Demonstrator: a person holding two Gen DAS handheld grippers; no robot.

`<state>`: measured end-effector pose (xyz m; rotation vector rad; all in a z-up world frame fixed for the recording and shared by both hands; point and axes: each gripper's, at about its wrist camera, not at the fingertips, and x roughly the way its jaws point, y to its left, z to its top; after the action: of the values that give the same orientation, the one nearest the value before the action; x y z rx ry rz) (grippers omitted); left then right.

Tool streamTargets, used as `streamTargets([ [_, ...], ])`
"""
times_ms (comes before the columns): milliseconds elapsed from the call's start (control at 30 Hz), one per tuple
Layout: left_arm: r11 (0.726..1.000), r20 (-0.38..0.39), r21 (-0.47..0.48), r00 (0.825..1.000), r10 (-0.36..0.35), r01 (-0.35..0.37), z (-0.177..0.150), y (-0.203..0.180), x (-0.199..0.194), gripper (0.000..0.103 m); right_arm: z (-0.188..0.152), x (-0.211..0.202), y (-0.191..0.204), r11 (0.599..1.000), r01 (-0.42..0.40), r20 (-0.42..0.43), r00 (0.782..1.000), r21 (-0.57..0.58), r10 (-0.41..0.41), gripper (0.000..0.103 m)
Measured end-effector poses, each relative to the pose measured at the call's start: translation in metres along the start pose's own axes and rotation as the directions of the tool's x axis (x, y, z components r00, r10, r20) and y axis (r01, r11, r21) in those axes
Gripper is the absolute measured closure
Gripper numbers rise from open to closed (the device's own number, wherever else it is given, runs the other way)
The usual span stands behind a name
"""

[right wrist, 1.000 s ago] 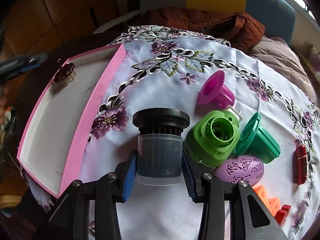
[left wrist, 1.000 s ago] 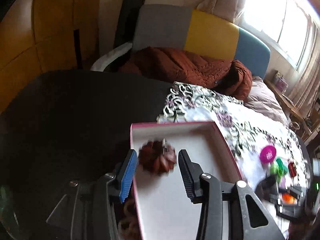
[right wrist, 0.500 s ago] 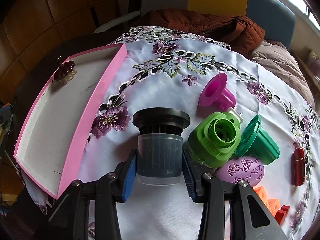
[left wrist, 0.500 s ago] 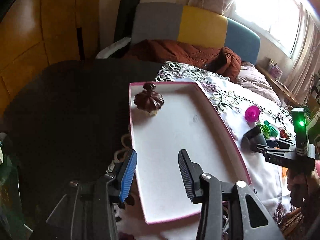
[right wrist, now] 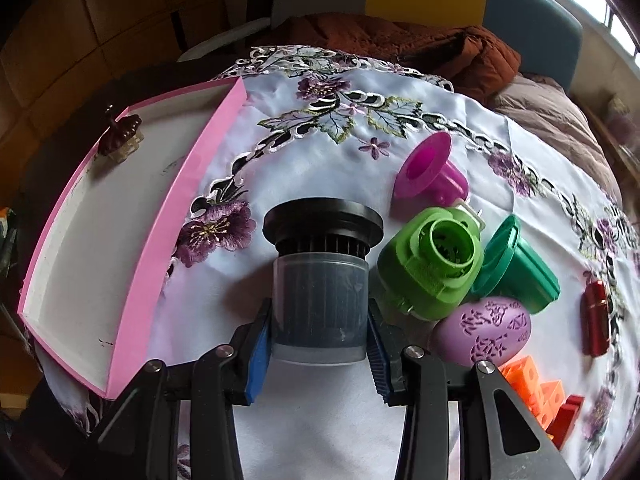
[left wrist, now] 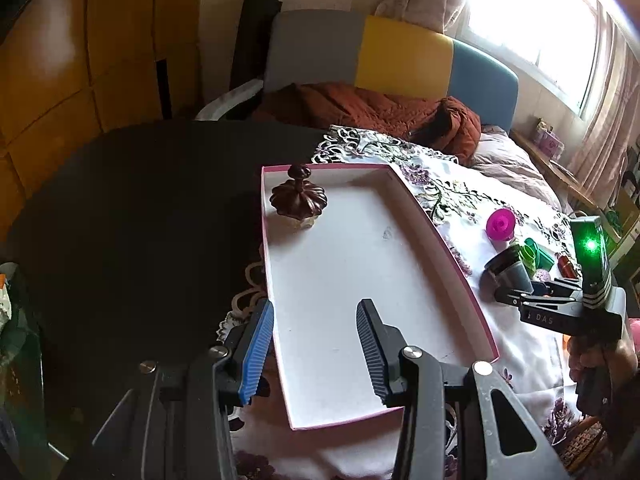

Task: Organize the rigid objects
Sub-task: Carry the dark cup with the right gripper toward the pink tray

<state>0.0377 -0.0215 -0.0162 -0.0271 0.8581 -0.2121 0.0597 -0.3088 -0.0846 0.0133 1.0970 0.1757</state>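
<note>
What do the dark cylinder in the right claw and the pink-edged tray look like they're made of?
Dark cylinder: looks like hard plastic, with a matte black ribbed cap and a translucent smoky sleeve whose inner ridges show through. Tray: probably coated cardboard, a box lid, going by its thin straight pink walls, sharp folded corners and dull white, slightly scuffed floor.

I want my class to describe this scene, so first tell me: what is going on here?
A person with a gripper in each hand is sorting small objects from a flowered tablecloth into a pink box. The right gripper is closed on a black-capped canister that stands among the other items. The left gripper hangs open and empty over the box's near end. Only a dark brown ornament sits in the box, in a far corner.
</note>
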Motion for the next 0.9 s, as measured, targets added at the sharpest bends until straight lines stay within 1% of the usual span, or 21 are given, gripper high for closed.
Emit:
streamTargets([
  [233,1.000,-0.013,-0.022,1.000,-0.008,0.008,-0.006,0.008,0.001,0.060,-0.003,-0.001,0.005,1.000,0.009,-0.004,1.000,0.020,-0.009,0.061],
  [433,0.999,-0.016,-0.035,1.000,-0.018,0.018,-0.010,0.012,0.000,0.060,-0.007,-0.005,0.015,0.999,-0.020,-0.006,1.000,0.045,0.020,0.061],
  [700,0.998,-0.027,-0.053,0.999,-0.029,0.028,-0.015,0.016,0.002,0.060,-0.014,-0.010,0.020,0.990,-0.055,-0.010,0.998,0.127,0.057,0.061],
  [767,0.998,-0.030,-0.061,0.999,-0.030,0.028,-0.017,0.019,0.003,0.060,-0.013,-0.015,0.021,0.989,-0.058,0.003,0.998,0.137,0.058,0.061],
  [900,0.996,-0.031,-0.086,0.999,-0.030,0.028,-0.017,0.024,0.004,0.060,-0.001,-0.032,0.025,0.988,-0.063,0.058,0.997,0.138,0.056,0.061],
])
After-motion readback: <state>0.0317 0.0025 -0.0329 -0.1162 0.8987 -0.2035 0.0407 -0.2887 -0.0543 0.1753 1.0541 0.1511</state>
